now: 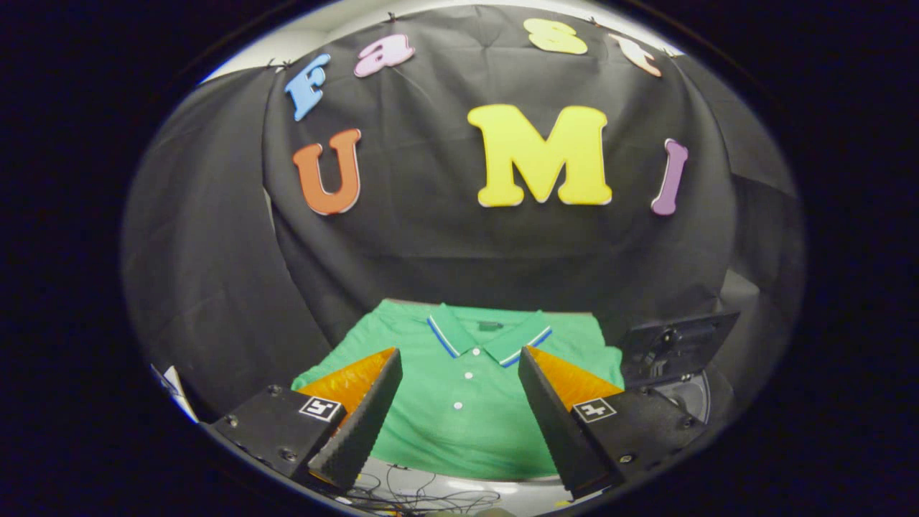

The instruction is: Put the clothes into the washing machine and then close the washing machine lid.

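Shirt first: one green polo shirt (pixel 467 388) lies flat on the surface (pixel 502 492), its collar trimmed in blue and white, three white buttons running down the placket. It sits just ahead of the tongs (pixel 459 402) and partly between the two fingers (pixel 362 424), which stand wide apart and touch nothing. To the right of the shirt is one washing machine (pixel 682 391) with its dark lid (pixel 678 345) raised. A tangle of thin wires (pixel 416 495) lies on the surface below the shirt's hem.
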